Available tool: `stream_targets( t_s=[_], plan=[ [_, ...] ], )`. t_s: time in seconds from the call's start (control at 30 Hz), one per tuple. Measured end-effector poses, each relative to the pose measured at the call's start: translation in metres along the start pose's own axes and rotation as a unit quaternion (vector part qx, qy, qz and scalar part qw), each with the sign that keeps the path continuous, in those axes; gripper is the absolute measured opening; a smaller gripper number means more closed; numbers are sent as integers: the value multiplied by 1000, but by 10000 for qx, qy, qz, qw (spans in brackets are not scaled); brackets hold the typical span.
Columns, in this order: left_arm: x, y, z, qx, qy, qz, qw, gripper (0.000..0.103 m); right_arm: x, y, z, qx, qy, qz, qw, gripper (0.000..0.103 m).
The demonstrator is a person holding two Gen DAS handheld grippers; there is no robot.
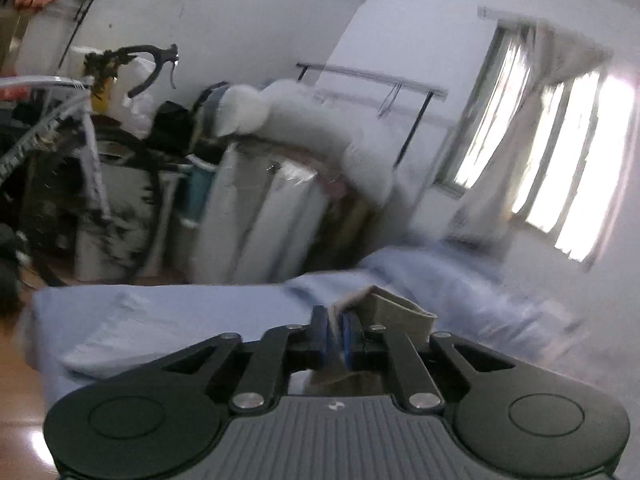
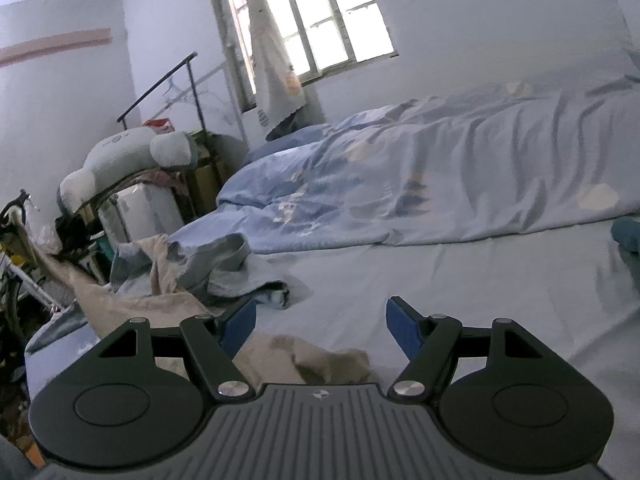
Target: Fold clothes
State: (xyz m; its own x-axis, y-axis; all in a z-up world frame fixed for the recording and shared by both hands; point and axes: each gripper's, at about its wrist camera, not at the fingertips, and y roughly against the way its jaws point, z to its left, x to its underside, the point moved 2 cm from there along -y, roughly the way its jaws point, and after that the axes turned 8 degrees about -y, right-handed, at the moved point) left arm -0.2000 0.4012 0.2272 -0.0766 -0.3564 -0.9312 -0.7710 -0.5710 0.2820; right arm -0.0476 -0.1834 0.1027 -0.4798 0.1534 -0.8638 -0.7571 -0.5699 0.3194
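Bed (image 2: 460,280) covered by pale blue sheet, flat and mostly bare in the foreground. Rumpled blue patterned duvet (image 2: 420,184) bunched across the far half, reaching toward the wall under the window (image 2: 320,20). Tied-back pale curtain (image 2: 272,64) hanging at the window. White walls. Wooden floor (image 1: 16,392) visible off the bed edge in the left wrist view.

Clutter along the left wall: white appliance (image 2: 136,208) with a large grey-white cushion (image 2: 128,152) on top, black clothes rail (image 2: 160,84) behind, bicycle handlebar (image 1: 152,64) further along. Contents of boxes beside the appliance too dim to make out.

Pile of clothes (image 2: 200,268) at the left bed edge: blue-grey and beige pieces tangled together. Beige garment (image 2: 280,356) trailing from the pile to just below the right tongs (image 2: 320,324).

Right tongs wide apart, nothing between the blue pads, hovering over the sheet.

Left tongs (image 1: 335,334) nearly closed, pinching an edge of beige garment (image 1: 400,312), raised above the bed. Left wrist view motion-blurred.
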Motion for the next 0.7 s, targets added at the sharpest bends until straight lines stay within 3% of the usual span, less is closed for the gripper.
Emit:
stream_targets(
  t_s=[0.13, 0.27, 0.4, 0.43, 0.47, 0.57, 0.6, 0.67, 0.7],
  plan=[
    [40, -5, -4, -66, -275, 240, 9993, 62, 6, -8, 10, -58, 113, 103, 9999, 74],
    [79, 9, -25, 365, -626, 560, 9958, 64, 13, -11, 23, -206, 459, 211, 9985, 74],
    [118, 33, -67, 1142, -1236, 679, 9834, 65, 34, -14, 57, -330, 1552, 457, 9863, 73],
    [125, 38, -78, 1402, -1390, 678, 9780, 65, 43, -17, 67, -386, 1846, 573, 9804, 71],
    [132, 43, -89, 1663, -1543, 676, 9716, 65, 52, -19, 76, -440, 2138, 688, 9735, 61],
    [156, 64, -136, 2510, -2036, 558, 9447, 65, 79, -26, 100, -597, 2834, 1025, 9516, 48],
    [165, 70, -154, 2815, -2256, 507, 9313, 65, 87, -28, 104, -599, 2983, 1099, 9462, 45],
    [184, 81, -184, 3222, -2696, 349, 9068, 65, 98, -35, 109, -537, 3178, 1233, 9386, 29],
    [194, 86, -197, 3422, -2968, 236, 8912, 66, 102, -39, 109, -484, 3187, 1297, 9377, 27]
  ],
)
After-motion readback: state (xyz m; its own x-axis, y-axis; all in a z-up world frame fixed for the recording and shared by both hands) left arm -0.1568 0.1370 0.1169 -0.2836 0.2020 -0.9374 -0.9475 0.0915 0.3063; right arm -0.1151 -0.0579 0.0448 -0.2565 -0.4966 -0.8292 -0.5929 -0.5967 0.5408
